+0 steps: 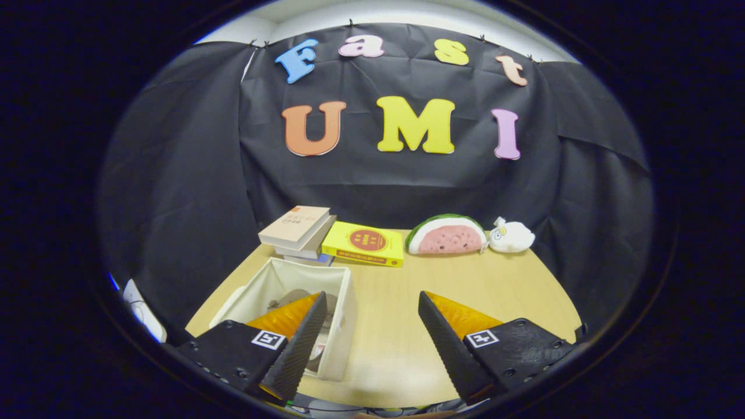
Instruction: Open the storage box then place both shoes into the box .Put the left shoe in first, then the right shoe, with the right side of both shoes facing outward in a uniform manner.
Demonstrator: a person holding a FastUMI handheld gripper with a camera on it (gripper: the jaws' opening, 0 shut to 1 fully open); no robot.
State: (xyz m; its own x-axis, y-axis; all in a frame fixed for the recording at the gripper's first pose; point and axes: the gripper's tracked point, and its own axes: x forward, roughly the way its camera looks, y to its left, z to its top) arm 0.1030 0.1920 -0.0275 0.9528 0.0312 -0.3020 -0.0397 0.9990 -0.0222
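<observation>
A white fabric storage box (343, 291) stands open on the wooden table (477, 279), partly behind my left finger. Inside it I make out greyish shoes (291, 298), mostly hidden by that finger, so their facing is unclear. My gripper (372, 308) hovers above the table's near side, open wide, with nothing between its fingers. The box's right wall lies just inside the gap, beside the left fingertip.
Beyond the box sits a stack of books (298, 231) and a yellow book (365, 243). Further right lie a watermelon-slice plush (447, 235) and a small white plush (511, 236). Black cloth walls close the booth behind and at both sides.
</observation>
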